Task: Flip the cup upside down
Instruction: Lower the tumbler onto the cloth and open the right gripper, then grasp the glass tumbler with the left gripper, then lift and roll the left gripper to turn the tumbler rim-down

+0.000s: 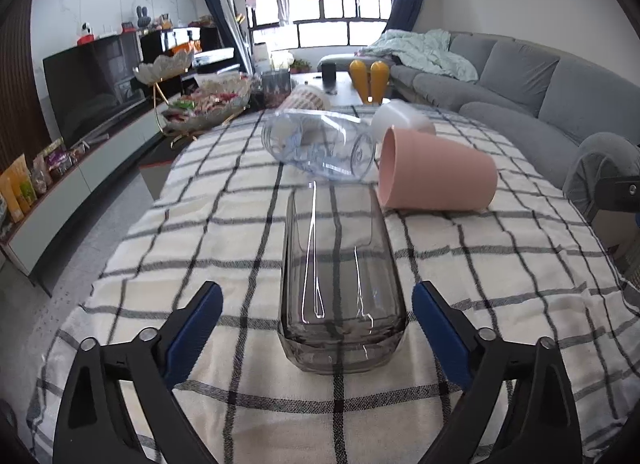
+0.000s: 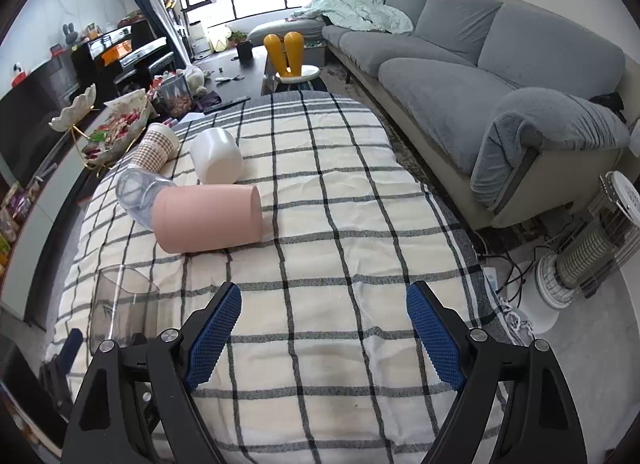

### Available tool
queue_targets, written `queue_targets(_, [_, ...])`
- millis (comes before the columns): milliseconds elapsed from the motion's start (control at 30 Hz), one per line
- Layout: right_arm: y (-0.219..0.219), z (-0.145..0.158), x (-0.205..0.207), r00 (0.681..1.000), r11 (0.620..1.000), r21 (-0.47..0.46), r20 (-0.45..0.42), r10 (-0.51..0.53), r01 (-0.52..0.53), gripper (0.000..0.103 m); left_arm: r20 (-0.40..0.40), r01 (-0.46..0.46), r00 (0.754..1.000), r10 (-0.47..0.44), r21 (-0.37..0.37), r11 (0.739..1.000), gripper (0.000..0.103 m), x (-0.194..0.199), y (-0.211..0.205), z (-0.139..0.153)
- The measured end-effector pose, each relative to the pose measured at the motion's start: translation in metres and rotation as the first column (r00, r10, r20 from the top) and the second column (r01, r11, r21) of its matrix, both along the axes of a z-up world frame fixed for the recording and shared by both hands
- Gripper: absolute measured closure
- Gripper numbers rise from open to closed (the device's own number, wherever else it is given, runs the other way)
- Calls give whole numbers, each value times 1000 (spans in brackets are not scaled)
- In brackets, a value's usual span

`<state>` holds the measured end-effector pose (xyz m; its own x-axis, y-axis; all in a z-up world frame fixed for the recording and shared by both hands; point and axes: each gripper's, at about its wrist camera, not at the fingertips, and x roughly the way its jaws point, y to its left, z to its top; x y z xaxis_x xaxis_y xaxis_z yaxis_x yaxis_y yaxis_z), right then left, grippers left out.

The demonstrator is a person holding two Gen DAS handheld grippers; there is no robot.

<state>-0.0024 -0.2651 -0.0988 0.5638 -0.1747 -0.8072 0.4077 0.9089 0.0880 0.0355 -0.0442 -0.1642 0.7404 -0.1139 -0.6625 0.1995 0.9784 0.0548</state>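
A smoky clear glass cup (image 1: pixel 340 284) lies on its side on the checked tablecloth (image 1: pixel 500 284), base toward me. My left gripper (image 1: pixel 318 324) is open, its blue pads (image 1: pixel 196 328) either side of the cup's base and apart from it. The cup also shows at the left of the right wrist view (image 2: pixel 120 304). My right gripper (image 2: pixel 324 328) is open and empty over the cloth (image 2: pixel 320 183). A pink cup (image 1: pixel 436 171) lies on its side beyond the glass cup; it also shows in the right wrist view (image 2: pixel 208 219).
A clear plastic cup (image 1: pixel 320 147), a white cup (image 2: pixel 216 161) and a checked paper cup (image 2: pixel 154 151) lie on their sides farther back. A snack bowl stand (image 1: pixel 208 103) stands at the far left. A grey sofa (image 2: pixel 500 75) and a heater (image 2: pixel 588 256) are on the right.
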Motion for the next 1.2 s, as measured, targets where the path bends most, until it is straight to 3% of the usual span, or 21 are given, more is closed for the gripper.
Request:
queue_targets(233, [-6, -11, 2, 999, 999, 34, -34, -20, 21, 18, -23, -8, 1000, 8, -7, 1000, 24, 1, 1, -9])
queue_targets(333, [-6, -13, 3, 999, 999, 39, -43, -21, 23, 18, -39, 29, 999, -31, -35, 999, 45, 0, -1, -10])
queue_targets(667, [-3, -8, 1, 1000, 999, 38, -26, -17, 18, 18, -78, 39, 996, -45, -69, 997, 46, 1, 0, -4])
queue_targets(833, [-4, 6, 5, 999, 993, 112, -21, -34, 37, 18, -137, 55, 988, -66, -82, 995, 46, 7, 4, 16])
queue_targets(967, [-1, 24, 13, 999, 985, 167, -8, -33, 34, 18, -269, 115, 957, -112, -7, 993, 46, 22, 0, 39])
queue_targets(1100, [1, 34, 21, 999, 968, 249, -5, -46, 46, 18, -422, 210, 894, -149, 102, 972, 46, 38, -9, 67])
queue_targets(1200, [-3, 33, 32, 996, 929, 359, -46, -76, 87, 18, -541, 271, 826, -158, 136, 953, 46, 50, -15, 77])
